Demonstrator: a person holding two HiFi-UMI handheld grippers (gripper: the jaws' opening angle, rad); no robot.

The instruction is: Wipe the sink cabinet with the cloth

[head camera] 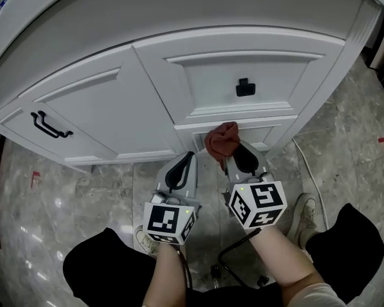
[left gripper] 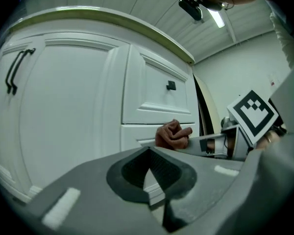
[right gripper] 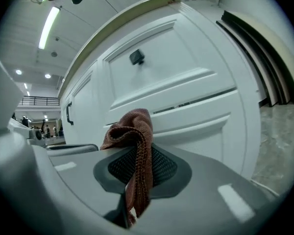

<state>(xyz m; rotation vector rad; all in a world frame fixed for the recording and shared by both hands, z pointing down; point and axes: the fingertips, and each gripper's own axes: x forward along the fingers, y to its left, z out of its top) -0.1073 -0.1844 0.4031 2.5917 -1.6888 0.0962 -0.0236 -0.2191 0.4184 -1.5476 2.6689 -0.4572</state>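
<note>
The white sink cabinet [head camera: 115,101] fills the upper head view, with a black door handle [head camera: 50,125] at the left and a black drawer knob [head camera: 243,87] at the middle. My right gripper [head camera: 233,155] is shut on a red-brown cloth [head camera: 221,139]. The bunched cloth [right gripper: 132,126] touches the lower drawer front below the knob [right gripper: 136,58] and hangs down between the jaws. My left gripper [head camera: 182,165] is just left of it, low in front of the cabinet, shut with nothing in it. From the left gripper view the cloth [left gripper: 172,135] shows against the panel.
The floor is grey marble tile with red tape marks [head camera: 35,179]. A white cable [head camera: 310,171] runs along the floor at the cabinet's right corner. The person's shoe [head camera: 301,216] and dark trouser knees flank the grippers. Dark boards [right gripper: 264,48] lean beside the cabinet's right end.
</note>
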